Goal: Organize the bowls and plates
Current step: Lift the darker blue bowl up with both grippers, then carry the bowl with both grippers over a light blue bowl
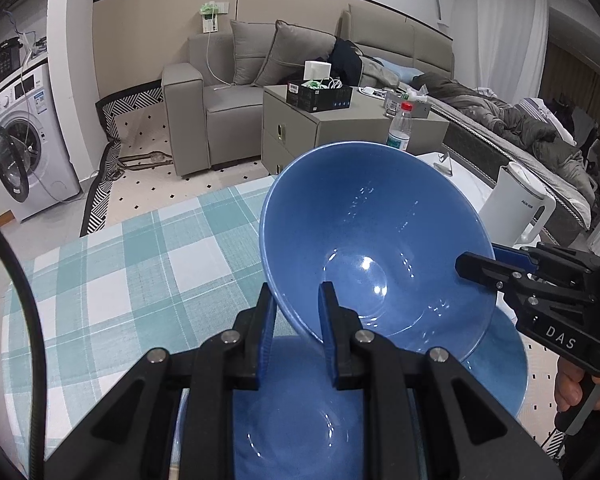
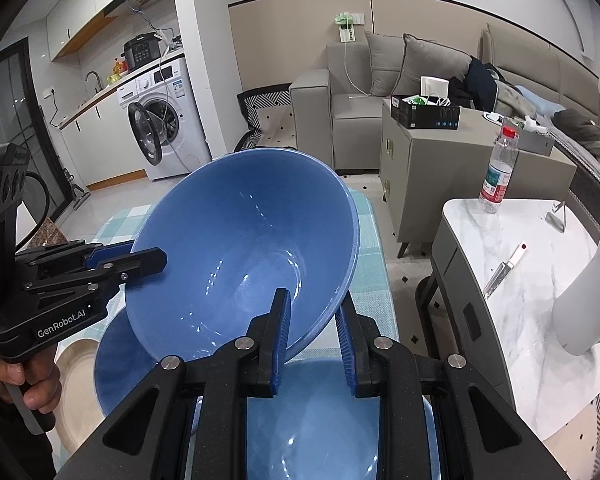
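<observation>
A large blue bowl (image 1: 380, 240) is held in the air between both grippers, tilted. My left gripper (image 1: 298, 304) is shut on its near rim in the left wrist view. My right gripper (image 2: 314, 310) is shut on the opposite rim of the same bowl (image 2: 244, 248). Each gripper shows in the other's view: the right gripper (image 1: 496, 270) at the bowl's right edge, the left gripper (image 2: 128, 262) at its left edge. Below the held bowl lie more blue dishes (image 1: 300, 420), also seen in the right wrist view (image 2: 320, 420). A beige plate (image 2: 78, 392) lies at the lower left.
The dishes are over a teal checked tablecloth (image 1: 140, 272). A white marble side table (image 2: 540, 300) at the right carries a water bottle (image 2: 498, 172), a knife (image 2: 504, 268) and a white kettle (image 1: 518, 208). A grey cabinet (image 2: 440, 160), sofa and washing machine (image 1: 16, 152) stand behind.
</observation>
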### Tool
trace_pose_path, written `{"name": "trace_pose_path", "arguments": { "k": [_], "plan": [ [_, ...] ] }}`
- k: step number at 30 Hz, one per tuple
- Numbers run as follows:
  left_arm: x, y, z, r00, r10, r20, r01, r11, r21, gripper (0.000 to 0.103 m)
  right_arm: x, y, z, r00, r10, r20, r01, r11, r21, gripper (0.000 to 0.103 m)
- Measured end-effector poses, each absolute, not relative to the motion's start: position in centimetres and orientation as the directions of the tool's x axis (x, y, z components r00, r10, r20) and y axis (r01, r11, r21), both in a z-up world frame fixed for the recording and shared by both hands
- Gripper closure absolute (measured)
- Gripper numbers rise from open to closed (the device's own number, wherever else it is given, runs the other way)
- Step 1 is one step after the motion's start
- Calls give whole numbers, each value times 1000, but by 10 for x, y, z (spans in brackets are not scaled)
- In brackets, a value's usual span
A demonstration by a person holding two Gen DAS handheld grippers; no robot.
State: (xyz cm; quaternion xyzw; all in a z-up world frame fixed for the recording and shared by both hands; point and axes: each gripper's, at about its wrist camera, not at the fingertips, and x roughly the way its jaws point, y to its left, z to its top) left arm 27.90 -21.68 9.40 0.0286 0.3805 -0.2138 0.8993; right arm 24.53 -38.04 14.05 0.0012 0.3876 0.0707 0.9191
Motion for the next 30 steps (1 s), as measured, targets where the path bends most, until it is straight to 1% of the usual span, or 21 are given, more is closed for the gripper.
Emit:
{"name": "trace_pose_path", "arguments": {
  "k": [21,30],
  "plan": [
    [226,-195,120,675,-346,-652,393,916,-79,84,187,-359,172,743,173,-646,-174,983,63,79],
    [209,-188,124,686,-335,-645,385,920,-69,84,170,-349,178,745,185,-641,-192,980,60,79]
  ]
}}
